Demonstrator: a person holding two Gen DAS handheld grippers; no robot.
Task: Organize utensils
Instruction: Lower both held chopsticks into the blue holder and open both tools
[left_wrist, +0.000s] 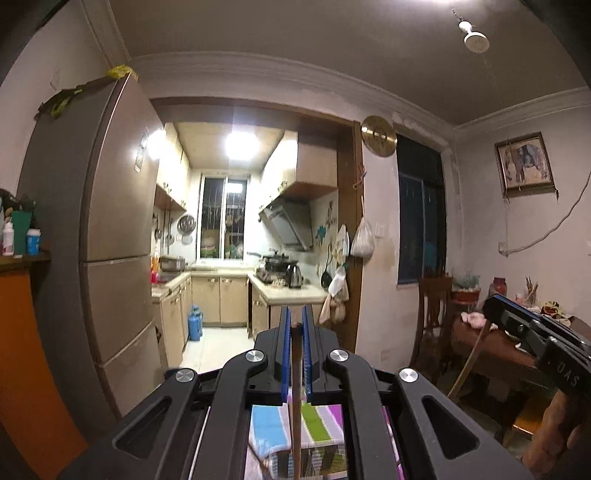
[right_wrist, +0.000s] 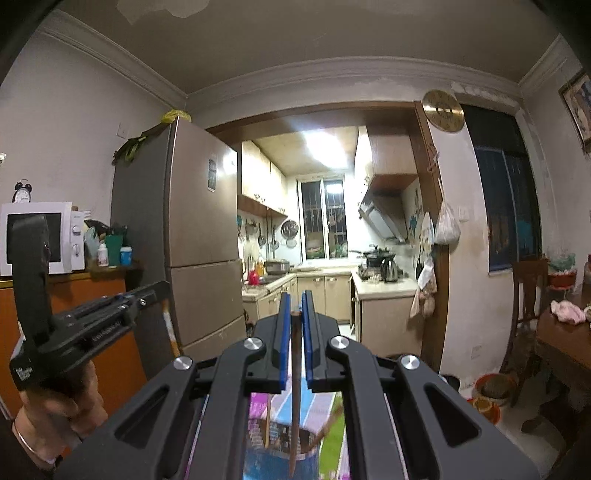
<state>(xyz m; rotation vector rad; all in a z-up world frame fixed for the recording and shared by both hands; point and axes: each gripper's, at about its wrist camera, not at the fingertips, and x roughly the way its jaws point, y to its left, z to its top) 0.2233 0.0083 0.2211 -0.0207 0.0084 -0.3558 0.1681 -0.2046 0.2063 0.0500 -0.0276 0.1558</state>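
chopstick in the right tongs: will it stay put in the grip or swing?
Probably stiff: the chopstick hangs straight between the right tongs. It may pivot, since the pads pinch only its top end. It looks thin and light, hanging over the holder.

Directly above the blue holder, the right claw hangs with a brown chopstick reaching into its mouth, which other sticks crowd; room remaining inside is probably little.
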